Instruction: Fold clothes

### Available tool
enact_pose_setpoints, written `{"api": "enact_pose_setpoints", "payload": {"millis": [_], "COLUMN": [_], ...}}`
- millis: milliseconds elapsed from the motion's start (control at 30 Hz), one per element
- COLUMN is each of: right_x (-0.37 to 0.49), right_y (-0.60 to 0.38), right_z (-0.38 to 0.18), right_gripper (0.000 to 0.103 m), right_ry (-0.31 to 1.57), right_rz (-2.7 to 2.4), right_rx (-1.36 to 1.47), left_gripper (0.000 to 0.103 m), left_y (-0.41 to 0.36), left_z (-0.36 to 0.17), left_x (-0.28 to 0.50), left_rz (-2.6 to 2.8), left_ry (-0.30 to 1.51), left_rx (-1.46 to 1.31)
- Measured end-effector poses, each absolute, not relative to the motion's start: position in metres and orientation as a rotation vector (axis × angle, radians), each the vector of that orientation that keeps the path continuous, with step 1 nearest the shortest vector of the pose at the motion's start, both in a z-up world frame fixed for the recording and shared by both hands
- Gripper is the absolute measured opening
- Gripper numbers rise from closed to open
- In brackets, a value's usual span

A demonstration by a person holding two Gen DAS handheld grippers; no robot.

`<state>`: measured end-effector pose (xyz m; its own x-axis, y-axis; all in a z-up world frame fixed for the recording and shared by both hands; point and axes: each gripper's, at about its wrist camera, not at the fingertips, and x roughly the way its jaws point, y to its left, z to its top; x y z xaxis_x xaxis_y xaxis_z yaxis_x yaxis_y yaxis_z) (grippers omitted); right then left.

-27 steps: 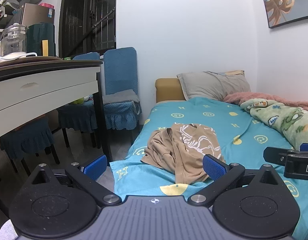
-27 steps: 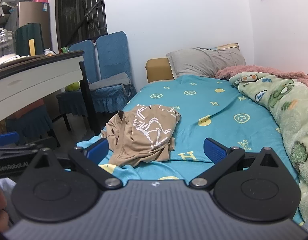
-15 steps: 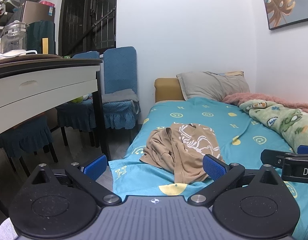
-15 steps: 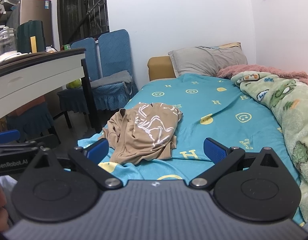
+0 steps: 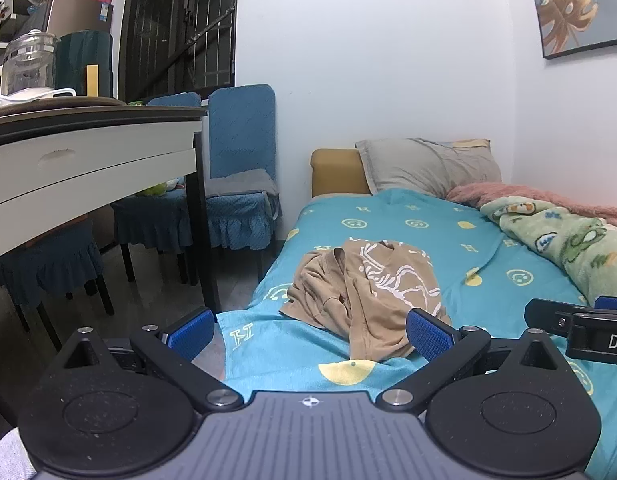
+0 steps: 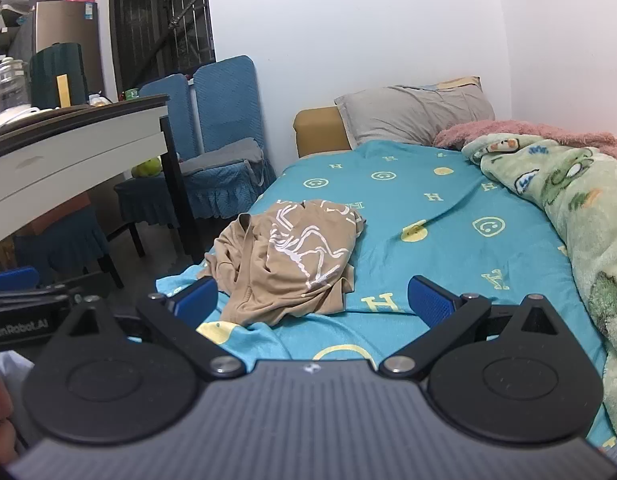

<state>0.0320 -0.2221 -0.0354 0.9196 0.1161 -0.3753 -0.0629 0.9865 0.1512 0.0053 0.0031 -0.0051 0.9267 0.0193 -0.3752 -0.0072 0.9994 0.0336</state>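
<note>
At the left stand a white table point(image 5: 88, 160) and blue-covered chairs point(image 5: 240, 184), clear of the work area. The left gripper point(image 5: 308, 330) hovers off the near left corner of the bed point(image 5: 408, 216) with its blue fingers point(image 5: 428, 334) wide apart and nothing between them. The tan shirt point(image 5: 364, 288) lies in a crumpled heap on the teal sheet near the bed's left edge, printed side partly up, not folded. The right gripper point(image 6: 314, 300) hovers over the near edge of the bed, fingers point(image 6: 430, 300) also wide apart and empty. Compared with the views a second ago, the shirt has kept its place and shape, while both cameras show it slightly closer. Judged from this, the grippers are closing in on the shirt, and the folding remains to be done. A green blanket point(image 6: 580, 216) lies along the right side.
</note>
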Motion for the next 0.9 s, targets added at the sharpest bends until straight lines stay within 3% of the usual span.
{"api": "enact_pose_setpoints", "payload": {"millis": [433,767,900], "right_x": [0.038,0.069,0.093], "right_y": [-0.224,-0.239,-0.267], "right_z": [-0.022,0.095,0.102], "right_gripper": [0.103,0.103,0.103], "right_ry": [0.382,0.196,0.208], "right_rz": [0.059,0.054,0.042], "right_rx": [0.186,0.303,0.244], "left_gripper": [0.103,0.103,0.103], "left_y": [0.004,0.009,0.005], "left_z": [-0.006,0.012,0.008], "left_x": [0.01,0.068,0.133], "left_rz": [0.018,-0.016,-0.006], "left_ry": [0.394,0.413,0.455], "left_rx": [0.026,0.058,0.103]}}
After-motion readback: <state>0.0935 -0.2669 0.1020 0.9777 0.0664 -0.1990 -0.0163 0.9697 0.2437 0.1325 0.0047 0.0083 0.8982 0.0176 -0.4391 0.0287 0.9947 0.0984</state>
